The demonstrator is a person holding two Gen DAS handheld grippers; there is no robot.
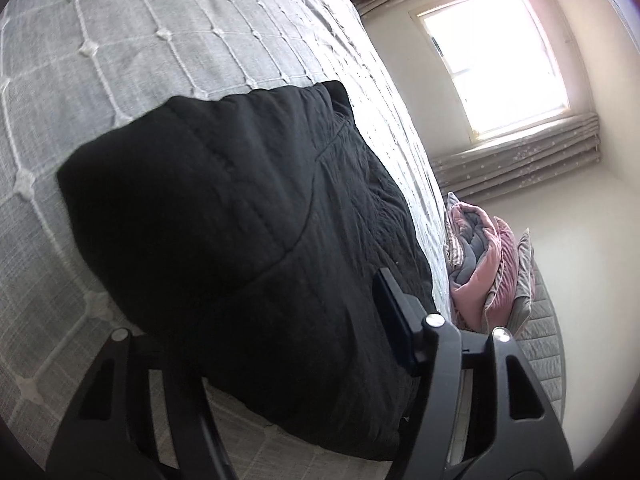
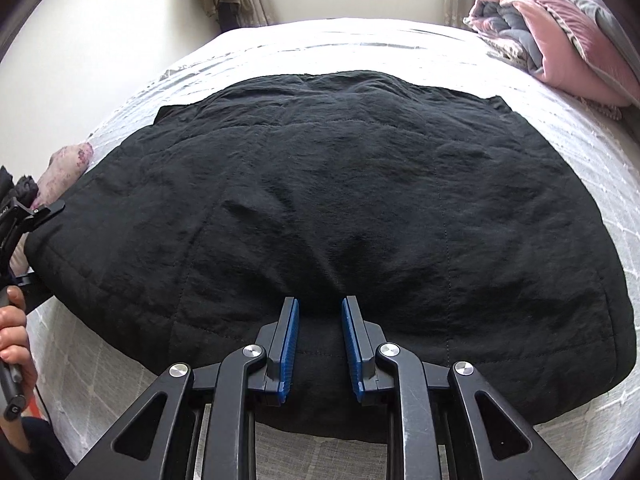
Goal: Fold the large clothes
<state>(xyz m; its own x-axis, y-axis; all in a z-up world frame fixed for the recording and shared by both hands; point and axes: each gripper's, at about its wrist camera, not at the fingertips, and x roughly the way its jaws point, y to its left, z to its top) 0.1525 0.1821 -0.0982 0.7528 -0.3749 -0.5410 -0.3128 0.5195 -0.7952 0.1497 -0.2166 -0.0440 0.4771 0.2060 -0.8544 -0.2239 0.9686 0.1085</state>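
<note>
Right gripper (image 2: pixel 318 312) is down on the near edge of the black quilted garment (image 2: pixel 320 200), blue pads (image 2: pixel 290 344) a narrow gap apart with a ridge of the black cloth bunched between them — pinched, by the look of the puckers fanning out from the tips. Left gripper (image 1: pixel 256 320) is harder to read: in its own view only one blue-edged finger (image 1: pixel 394 312) shows clear, the other is lost against the dark cloth, so the jaws stand apart over the garment's end, but whether the pads press on it I cannot tell.

The garment lies flat across the bed (image 2: pixel 580 152), folded into a broad slab, its near edge hanging close to the bed's front. The right wrist view gives the whole spread; the left wrist view shows just one rounded end (image 1: pixel 224 216), cut off behind the gripper frame.

Over on the left edge of the right view, the left gripper's frame (image 2: pixel 32 212) meets the garment's corner, and a hand (image 2: pixel 14 344) grips its handle — half out of frame. Beside it, a mottled pinkish cloth (image 2: pixel 66 168), too blurred to name. The left view alone catches the grey bedspread's raised white grid (image 1: pixel 120 60) and the bright window (image 1: pixel 496 60). A rolled pink and grey blanket (image 2: pixel 560 36) sits at the far right corner.
</note>
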